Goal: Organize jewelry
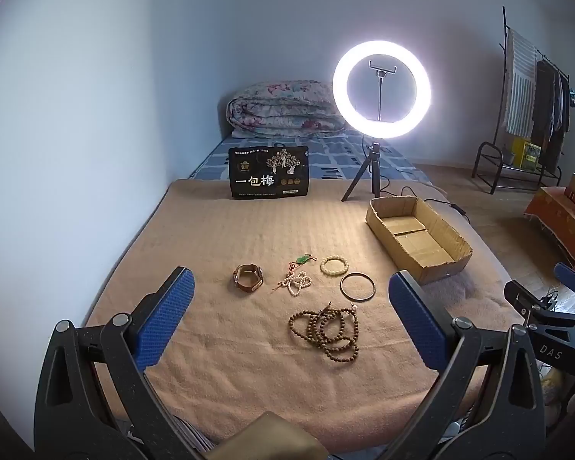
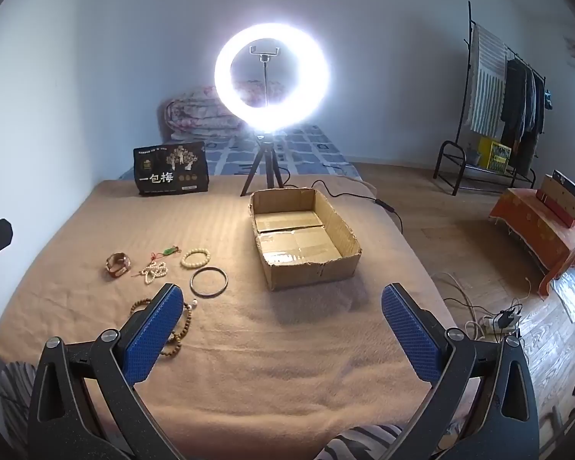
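Jewelry (image 1: 310,295) beyond open left tongs (image 1: 291,287)

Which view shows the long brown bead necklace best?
The left wrist view: the brown bead necklace lies whole and unobstructed between the open left claw. In the right wrist view, the right claw has one finger covering much of it.

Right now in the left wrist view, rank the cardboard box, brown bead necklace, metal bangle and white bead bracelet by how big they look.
1. cardboard box
2. brown bead necklace
3. metal bangle
4. white bead bracelet

The bracelet lies slightly farther off than the bangle, so that last gap is less sure.
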{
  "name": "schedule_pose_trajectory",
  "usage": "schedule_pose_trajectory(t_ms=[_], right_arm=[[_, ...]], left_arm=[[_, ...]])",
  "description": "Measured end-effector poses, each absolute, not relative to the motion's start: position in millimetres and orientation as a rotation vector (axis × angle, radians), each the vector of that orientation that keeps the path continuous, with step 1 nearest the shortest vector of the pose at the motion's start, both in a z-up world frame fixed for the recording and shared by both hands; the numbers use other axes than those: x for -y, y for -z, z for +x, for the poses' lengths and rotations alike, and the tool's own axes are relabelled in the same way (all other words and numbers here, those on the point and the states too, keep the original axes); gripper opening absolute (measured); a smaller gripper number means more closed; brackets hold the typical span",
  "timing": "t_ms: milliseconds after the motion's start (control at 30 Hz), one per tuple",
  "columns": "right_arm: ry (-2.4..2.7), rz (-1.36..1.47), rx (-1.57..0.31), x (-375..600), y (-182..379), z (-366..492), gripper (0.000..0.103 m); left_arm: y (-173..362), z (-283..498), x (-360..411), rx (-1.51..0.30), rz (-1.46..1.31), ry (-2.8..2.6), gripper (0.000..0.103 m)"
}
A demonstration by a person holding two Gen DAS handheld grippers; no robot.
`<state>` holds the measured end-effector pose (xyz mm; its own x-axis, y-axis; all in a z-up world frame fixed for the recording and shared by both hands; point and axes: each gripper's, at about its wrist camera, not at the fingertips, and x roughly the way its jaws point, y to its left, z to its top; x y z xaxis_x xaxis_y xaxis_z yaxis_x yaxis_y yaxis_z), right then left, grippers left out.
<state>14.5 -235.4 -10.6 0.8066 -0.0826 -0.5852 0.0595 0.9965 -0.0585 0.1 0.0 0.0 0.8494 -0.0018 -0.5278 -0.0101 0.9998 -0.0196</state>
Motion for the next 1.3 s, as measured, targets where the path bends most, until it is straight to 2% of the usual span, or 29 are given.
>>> schedule_pose_trajectory(t_ms=[1300], right_arm=[[0.066,-0.078,-0.641,221.5,16.0,17.8,0.103]], left_arm=[[-2.4,1.6,-0.7,-0.549,-0.028,-0.009,0.103]])
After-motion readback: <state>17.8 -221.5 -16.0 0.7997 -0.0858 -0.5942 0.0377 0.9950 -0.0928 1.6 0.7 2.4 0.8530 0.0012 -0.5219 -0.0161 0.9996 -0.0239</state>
